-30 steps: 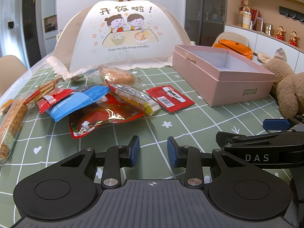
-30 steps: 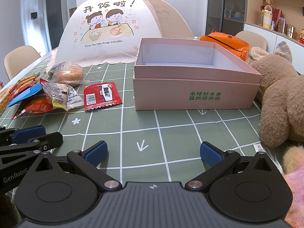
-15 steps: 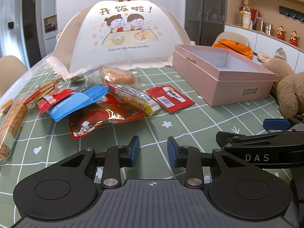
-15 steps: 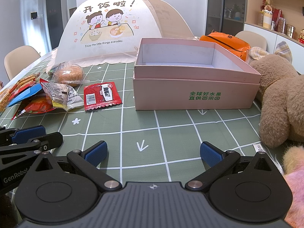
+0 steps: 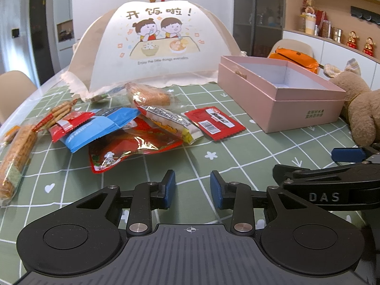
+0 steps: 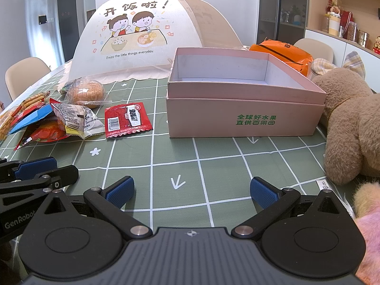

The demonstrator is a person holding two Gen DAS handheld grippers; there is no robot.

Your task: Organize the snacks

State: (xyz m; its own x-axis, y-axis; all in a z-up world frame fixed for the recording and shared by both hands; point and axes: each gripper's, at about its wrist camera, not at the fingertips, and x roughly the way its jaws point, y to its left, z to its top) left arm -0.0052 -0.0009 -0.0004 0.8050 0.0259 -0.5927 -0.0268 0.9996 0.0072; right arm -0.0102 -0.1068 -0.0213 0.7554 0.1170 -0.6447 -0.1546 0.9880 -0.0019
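Observation:
A heap of snacks lies on the green checked tablecloth: a flat red sachet, a blue packet, a red foil pouch, a wrapped bun, a white-and-yellow wrapped pastry and long biscuit packs. To their right stands an open, empty pink box. My left gripper hovers short of the heap, its jaws opening from a narrow gap with nothing between them. My right gripper stands wide open and empty before the box.
A printed mesh food cover stands behind the snacks. A brown plush toy lies right of the box, with pink fluff at the near right. An orange bag sits behind the box. Chairs ring the table.

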